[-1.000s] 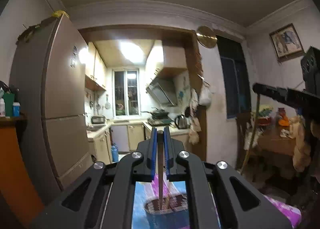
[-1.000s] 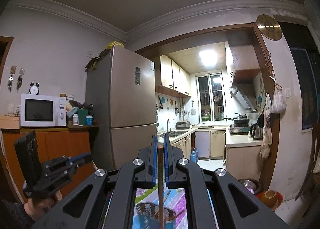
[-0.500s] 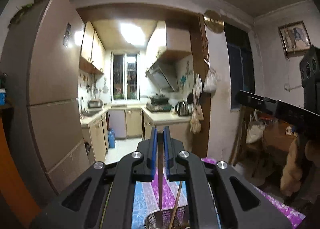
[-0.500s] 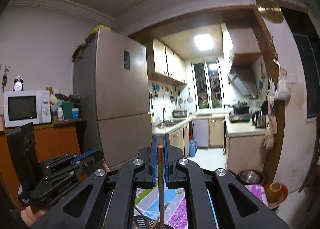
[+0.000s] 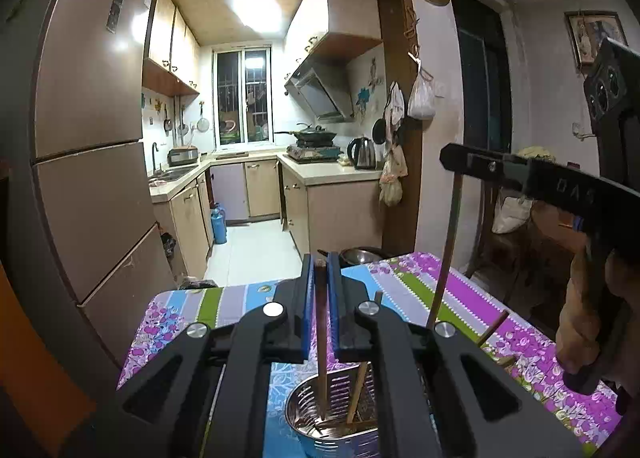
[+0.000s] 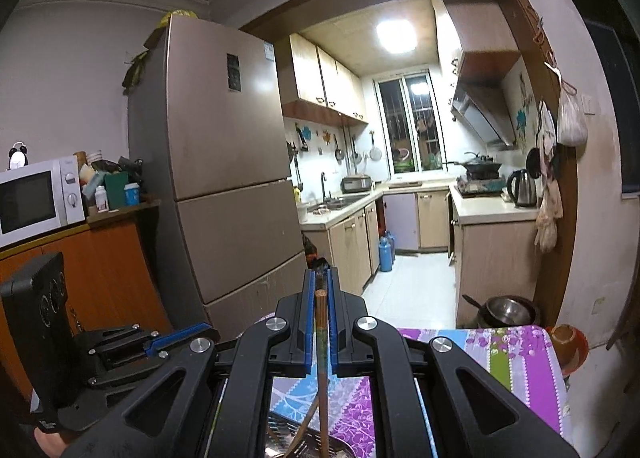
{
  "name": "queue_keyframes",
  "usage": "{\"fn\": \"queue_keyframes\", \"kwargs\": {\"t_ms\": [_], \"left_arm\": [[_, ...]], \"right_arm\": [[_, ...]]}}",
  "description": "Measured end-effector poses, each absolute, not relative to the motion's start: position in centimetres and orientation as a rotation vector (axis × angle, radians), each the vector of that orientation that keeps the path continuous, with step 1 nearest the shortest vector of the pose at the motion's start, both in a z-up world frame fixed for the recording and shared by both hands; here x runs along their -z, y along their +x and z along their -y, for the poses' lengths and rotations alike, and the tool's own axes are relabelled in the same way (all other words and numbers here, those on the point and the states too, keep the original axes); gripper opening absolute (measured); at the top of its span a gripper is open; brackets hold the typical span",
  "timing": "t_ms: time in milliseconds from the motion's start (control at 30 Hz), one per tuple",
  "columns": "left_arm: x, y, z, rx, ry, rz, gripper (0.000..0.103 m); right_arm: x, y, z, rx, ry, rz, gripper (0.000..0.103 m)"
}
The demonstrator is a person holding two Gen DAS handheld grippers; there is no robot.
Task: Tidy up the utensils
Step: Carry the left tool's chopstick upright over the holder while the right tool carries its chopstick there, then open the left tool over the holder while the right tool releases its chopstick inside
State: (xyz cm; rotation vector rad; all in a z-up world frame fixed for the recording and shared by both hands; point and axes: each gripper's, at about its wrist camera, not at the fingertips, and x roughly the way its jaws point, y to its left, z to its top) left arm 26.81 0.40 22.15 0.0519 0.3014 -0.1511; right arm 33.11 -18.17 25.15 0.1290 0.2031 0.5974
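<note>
My left gripper is shut on a brown chopstick that hangs down into a perforated steel utensil holder on the flowered tablecloth. Another chopstick leans inside the holder. My right gripper is shut on a second chopstick, held upright above the same holder. In the left wrist view the right gripper shows at the right with its chopstick hanging down.
A loose chopstick lies on the tablecloth at the right. A tall fridge stands at the left. A microwave sits on an orange cabinet. A steel bowl sits beyond the table's far edge. The kitchen lies behind.
Both grippers have tilted and dropped toward the table, lowering their chopsticks. The holder and tablecloth now show more fully in the left wrist view.
</note>
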Motion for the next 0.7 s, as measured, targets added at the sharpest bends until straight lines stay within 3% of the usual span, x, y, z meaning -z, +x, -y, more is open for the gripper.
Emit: {"fn": "queue_keyframes", "kwargs": {"t_ms": [367, 467, 533, 700], "left_arm": [[-22.5, 26.8, -1.6, 0.113, 0.031, -0.319, 0.006], [-23.1, 25.8, -1.4, 0.103, 0.046, -0.305, 0.022], [-23.7, 24.0, -1.6, 0.098, 0.078, -0.283, 0.038], [-24.2, 16.5, -3.2, 0.101, 0.142, -0.223, 0.062]], "right_arm": [[-26.3, 31.6, 20.0, -0.575, 0.142, -0.183, 0.010], [-27.2, 29.7, 21.3, -0.572, 0.149, -0.155, 0.021], [-27.7, 27.9, 22.4, -0.569, 0.136, -0.129, 0.034], [-27.3, 20.5, 26.5, -0.558, 0.089, -0.054, 0.049]]}}
